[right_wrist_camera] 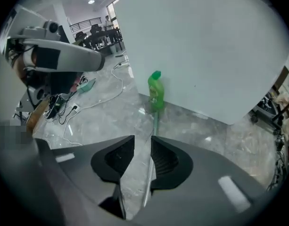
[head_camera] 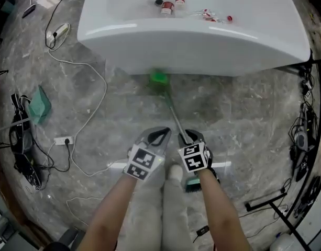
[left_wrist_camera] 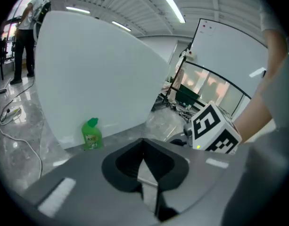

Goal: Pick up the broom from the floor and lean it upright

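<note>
With both grippers low over the grey floor, right gripper is open: jaws apart, not clamped on anything. The broom lies flat on the floor, and its thin metal handle runs lengthwise through that gap. In the right gripper view it sits hard against the right-hand jaw, well off the other one. Can't tell whether it actually touches the pad. Left gripper is closed, tips together, nothing in it. It sits just left of the right one, beside the handle, not on it. In the head view a teal end of the broom shows under the right forearm. From there the handle goes up and left, away from the person, straight at a green bottle. The bottle stands upright on the floor at the foot of the white table, and the handle tip ends right by it. Small bottles are on the tabletop. White cable and power strip are on the floor well left of the grippers. Far back in the left gripper view, a person is standing.
</note>
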{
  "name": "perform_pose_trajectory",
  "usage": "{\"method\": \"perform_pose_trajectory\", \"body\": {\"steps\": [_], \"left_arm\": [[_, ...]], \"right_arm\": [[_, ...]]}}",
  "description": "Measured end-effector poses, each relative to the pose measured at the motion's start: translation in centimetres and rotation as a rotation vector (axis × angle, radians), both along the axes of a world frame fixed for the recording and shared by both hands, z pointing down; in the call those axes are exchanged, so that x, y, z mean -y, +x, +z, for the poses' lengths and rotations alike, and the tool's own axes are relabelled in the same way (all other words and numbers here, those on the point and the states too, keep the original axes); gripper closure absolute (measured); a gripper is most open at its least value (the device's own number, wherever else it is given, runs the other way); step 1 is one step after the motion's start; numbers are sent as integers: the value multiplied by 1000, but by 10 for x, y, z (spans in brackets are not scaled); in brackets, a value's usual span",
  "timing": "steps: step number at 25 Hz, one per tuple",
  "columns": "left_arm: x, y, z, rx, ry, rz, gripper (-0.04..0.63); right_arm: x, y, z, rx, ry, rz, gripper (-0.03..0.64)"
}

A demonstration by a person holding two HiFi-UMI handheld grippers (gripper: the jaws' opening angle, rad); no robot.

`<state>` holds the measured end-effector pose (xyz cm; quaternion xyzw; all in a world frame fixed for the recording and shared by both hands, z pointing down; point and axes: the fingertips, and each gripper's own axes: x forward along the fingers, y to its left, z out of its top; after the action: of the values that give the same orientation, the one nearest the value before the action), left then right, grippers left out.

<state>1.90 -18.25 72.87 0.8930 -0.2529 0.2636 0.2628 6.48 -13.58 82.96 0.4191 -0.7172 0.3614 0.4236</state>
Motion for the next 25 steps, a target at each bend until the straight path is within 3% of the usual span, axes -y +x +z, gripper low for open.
{"method": "perform_pose_trajectory", "body": {"steps": [7, 15, 25], "left_arm": [[9, -3, 69, 51, -54, 16, 597], [27, -2, 110, 47, -47, 14, 597], [32, -1, 121, 54, -25, 0, 597]], "right_arm": [[8, -4, 88, -41, -106, 37, 451], [16, 8, 174, -150, -180, 9, 456], [18, 7, 195, -160, -177, 13, 481]]}}
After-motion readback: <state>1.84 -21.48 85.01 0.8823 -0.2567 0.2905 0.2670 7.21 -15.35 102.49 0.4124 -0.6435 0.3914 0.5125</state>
